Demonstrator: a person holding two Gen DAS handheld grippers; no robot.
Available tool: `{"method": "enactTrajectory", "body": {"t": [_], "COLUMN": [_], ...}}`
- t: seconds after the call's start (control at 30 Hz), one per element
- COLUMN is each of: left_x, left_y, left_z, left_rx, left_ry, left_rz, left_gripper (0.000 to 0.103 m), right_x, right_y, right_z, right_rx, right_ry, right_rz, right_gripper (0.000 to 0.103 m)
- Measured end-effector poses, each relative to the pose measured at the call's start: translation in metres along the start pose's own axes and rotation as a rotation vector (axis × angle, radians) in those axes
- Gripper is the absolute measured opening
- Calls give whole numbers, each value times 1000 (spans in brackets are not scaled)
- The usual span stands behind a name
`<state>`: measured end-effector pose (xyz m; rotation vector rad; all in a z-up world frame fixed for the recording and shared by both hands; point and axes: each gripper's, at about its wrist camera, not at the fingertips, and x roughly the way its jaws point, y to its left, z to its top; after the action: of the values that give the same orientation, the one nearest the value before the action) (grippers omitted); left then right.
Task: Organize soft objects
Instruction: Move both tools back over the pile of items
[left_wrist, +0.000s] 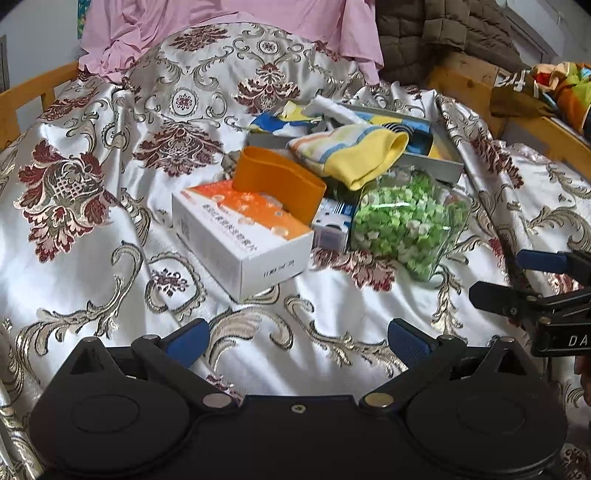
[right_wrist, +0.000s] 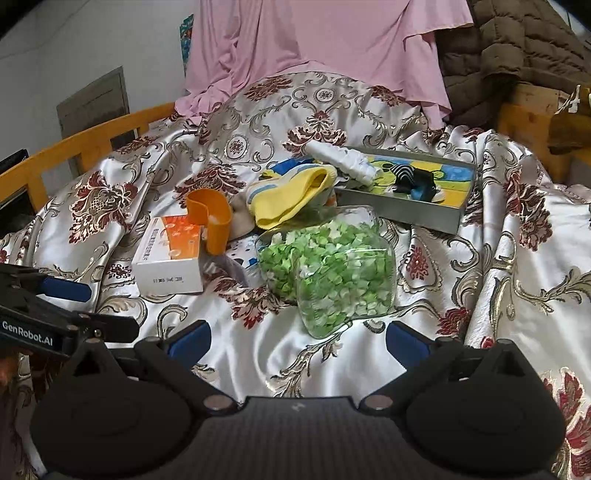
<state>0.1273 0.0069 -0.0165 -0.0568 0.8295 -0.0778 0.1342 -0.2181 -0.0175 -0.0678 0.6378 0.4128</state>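
Left wrist view: a grey tray (left_wrist: 439, 162) holding patterned cloths, a yellow striped sock (left_wrist: 354, 155) draped over its rim, is seen beyond the wide, empty left hand-held gripper (left_wrist: 299, 341). Right wrist view: a clear bag of green bits (right_wrist: 325, 266) is recorded before the wide, empty right hand-held gripper (right_wrist: 297, 341), on the satin bedspread (right_wrist: 517, 258).
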Motion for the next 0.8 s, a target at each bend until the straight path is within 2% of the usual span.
{"method": "enactTrajectory", "body": {"t": [0.33, 0.5, 0.8], "left_x": [3, 4, 6], "left_y": [5, 15, 26], "left_z": [-4, -3, 12], "left_rx": [48, 41, 13], "left_ry": [23, 23, -50], "left_rz": [34, 48, 49], "left_gripper": [102, 102, 102], "right_x": [9, 12, 9], "right_y": [0, 5, 5], "right_z": [-1, -1, 1], "right_rx": [1, -4, 16], "right_ry": [9, -5, -49], "right_rz": [30, 49, 39], "right_gripper": [103, 103, 103]}}
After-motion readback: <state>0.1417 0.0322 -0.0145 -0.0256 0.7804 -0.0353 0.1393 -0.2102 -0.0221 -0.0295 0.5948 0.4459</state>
